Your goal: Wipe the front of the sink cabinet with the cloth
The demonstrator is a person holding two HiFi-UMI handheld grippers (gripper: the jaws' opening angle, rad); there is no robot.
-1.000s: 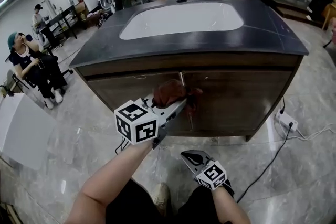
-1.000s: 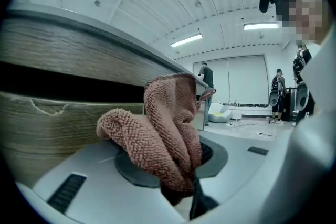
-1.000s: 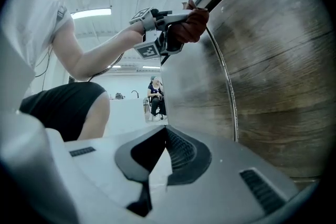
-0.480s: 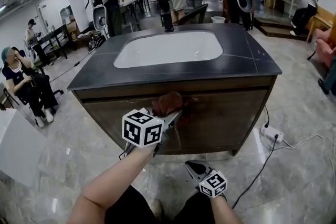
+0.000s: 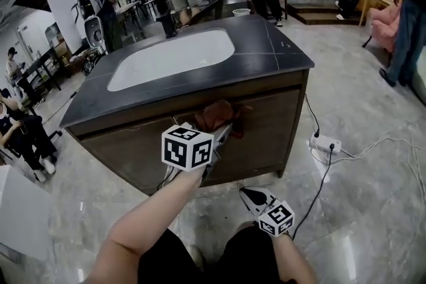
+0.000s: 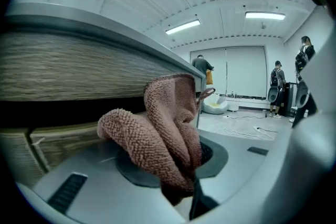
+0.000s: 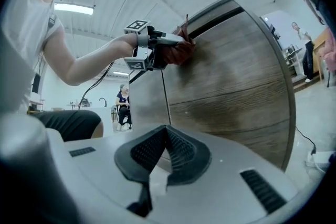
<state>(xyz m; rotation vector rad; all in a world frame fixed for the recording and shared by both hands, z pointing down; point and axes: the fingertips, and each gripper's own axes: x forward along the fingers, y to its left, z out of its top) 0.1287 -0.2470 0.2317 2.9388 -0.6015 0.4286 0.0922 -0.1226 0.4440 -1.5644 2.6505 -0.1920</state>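
We press the cloth, clamped in the left gripper jaws, high on the cabinet front; we judge most left to wipe; right gripper jaws closed, empty.

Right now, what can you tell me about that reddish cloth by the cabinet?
The cloth is a rust-brown terry piece with a nubbly weave, bunched into soft folds rather than spread flat. The left gripper is shut on one end of it, and the bunch sits against the top of the wooden cabinet front, just under the dark countertop.
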